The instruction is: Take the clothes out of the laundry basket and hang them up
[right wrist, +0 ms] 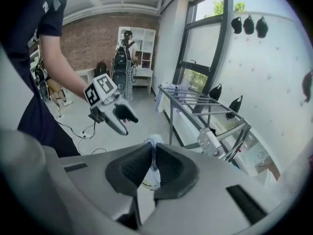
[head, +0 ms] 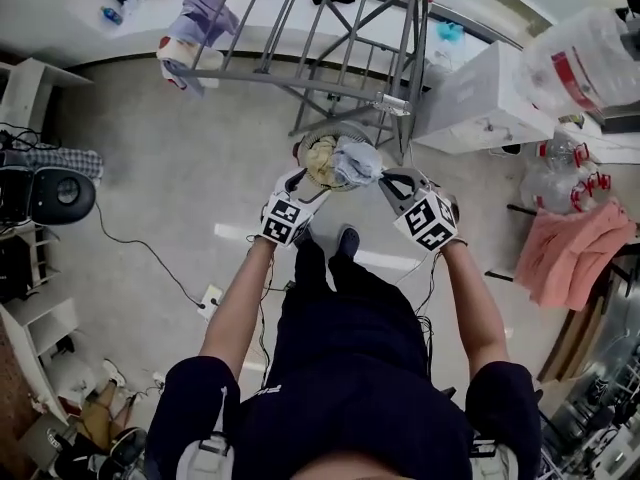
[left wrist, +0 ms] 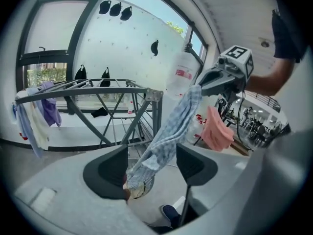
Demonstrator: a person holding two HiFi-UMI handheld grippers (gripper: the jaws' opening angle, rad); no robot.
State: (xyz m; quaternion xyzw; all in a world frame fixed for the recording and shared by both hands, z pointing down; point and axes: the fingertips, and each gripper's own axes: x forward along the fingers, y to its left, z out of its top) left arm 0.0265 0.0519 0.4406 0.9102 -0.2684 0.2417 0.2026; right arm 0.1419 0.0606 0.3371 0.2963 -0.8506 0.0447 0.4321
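No text, label, brand or number can be read anywhere.

Grippers: two — left gripper [head: 312, 180], right gripper [head: 388, 180]
Marker cubes [head: 285, 218]: two — one per gripper
Drying rack [head: 320, 38]: one
Laundry basket [left wrist: 146, 182]: one
Blue-grey garment [left wrist: 171, 131]: one
Cream cloth [head: 322, 158] in basket: one
Pink cloth [head: 575, 253]: one

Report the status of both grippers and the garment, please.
Right gripper shut on pale blue garment. Left gripper open, garment hanging between its fingers, unclamped. Garment up over laundry basket. Drying rack ahead, no obstacle seen.
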